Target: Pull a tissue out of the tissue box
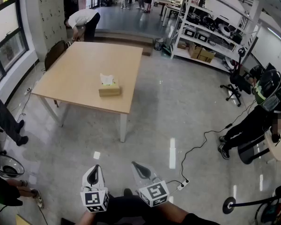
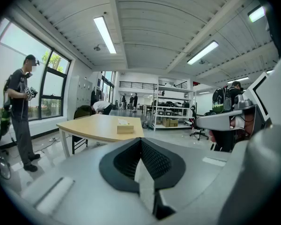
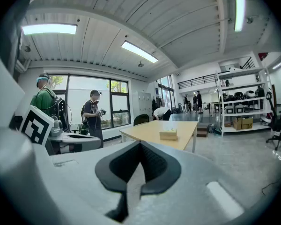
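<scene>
A tan tissue box [image 1: 109, 89] with a white tissue [image 1: 106, 79] sticking up from its top sits near the front right of the wooden table [image 1: 79, 69]. The box also shows far off in the left gripper view [image 2: 125, 128] and in the right gripper view [image 3: 168, 134]. My left gripper [image 1: 96, 167] and right gripper [image 1: 135, 164] hang side by side over the floor, well short of the table. Both are shut with nothing between the jaws [image 2: 141, 139] [image 3: 141, 142].
A dark chair [image 1: 55, 54] stands at the table's far left. A person [image 1: 84, 21] bends over behind the table. Shelving [image 1: 210, 36] lines the right wall. A power strip [image 1: 181, 185] and cable lie on the floor to my right, near a seated person [image 1: 253, 121].
</scene>
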The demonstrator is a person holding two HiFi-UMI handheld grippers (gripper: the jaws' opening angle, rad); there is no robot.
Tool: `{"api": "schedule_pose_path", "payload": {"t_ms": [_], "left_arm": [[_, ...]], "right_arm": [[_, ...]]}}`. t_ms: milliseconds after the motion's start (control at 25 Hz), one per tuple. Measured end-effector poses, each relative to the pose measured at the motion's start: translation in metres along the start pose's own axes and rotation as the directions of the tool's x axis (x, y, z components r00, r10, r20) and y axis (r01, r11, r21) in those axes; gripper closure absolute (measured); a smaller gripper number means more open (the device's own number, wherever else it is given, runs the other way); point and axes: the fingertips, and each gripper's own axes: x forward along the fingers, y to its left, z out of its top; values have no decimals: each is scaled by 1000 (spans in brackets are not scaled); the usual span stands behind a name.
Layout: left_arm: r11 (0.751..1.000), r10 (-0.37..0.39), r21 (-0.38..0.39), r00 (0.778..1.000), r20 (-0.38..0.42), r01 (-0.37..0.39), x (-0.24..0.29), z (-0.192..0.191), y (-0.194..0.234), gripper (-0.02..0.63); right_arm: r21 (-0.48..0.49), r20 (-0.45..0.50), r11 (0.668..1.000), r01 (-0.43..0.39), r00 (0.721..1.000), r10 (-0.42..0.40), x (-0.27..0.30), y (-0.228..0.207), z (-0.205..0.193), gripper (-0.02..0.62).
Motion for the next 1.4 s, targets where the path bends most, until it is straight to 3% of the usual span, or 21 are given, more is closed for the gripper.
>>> {"api": "schedule_pose_path", "payload": {"t_ms": [960,1400], "left_arm": [[1000,-11,3,1000,-12,11,37,12,19,588],[997,-83,2,996,-19,83,77,21,48,588]], "right_arm": [[46,-16,999,-2,1000,3,38,-19,8,603],[68,-39,994,85,996,-83,76,-28,9,603]]}}
